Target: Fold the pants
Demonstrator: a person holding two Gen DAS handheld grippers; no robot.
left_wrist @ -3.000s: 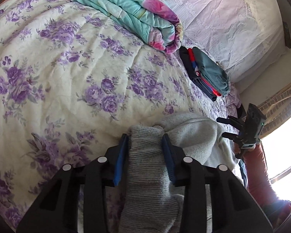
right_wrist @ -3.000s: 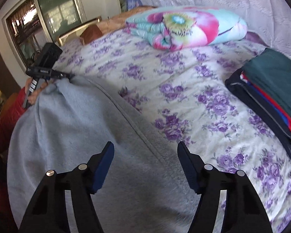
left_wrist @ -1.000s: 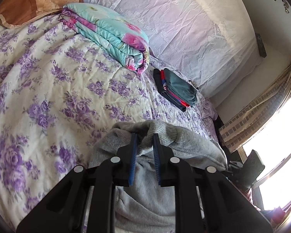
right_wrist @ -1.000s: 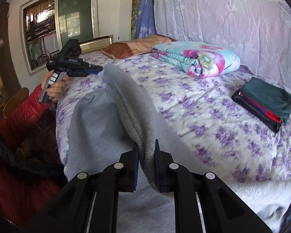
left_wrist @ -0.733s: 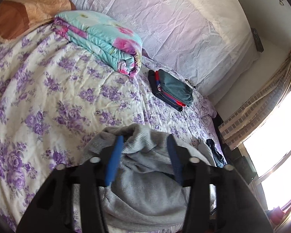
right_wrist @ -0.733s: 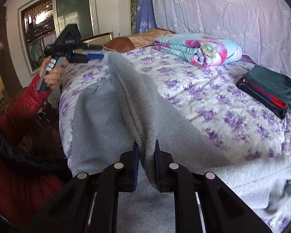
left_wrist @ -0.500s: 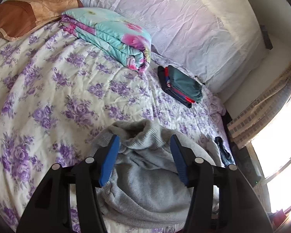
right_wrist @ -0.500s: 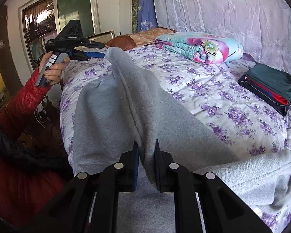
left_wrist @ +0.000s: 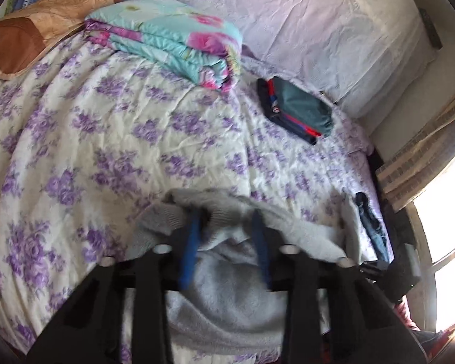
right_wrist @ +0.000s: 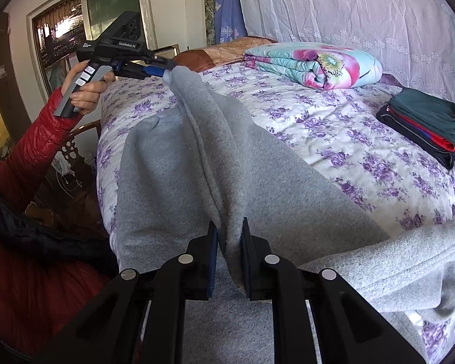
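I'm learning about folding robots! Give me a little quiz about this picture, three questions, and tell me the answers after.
1. True or false: the right gripper is pinching a fold of the grey pants.
2. Pick one. What colour is the top piece in the stack of folded clothes? A) dark teal green B) yellow C) white
3. Fill the gap: the flowers printed on the bedspread are ____.

Key
1. True. Its two fingers are closed on the cloth.
2. A. Red, blue and black layers show underneath it.
3. Purple.
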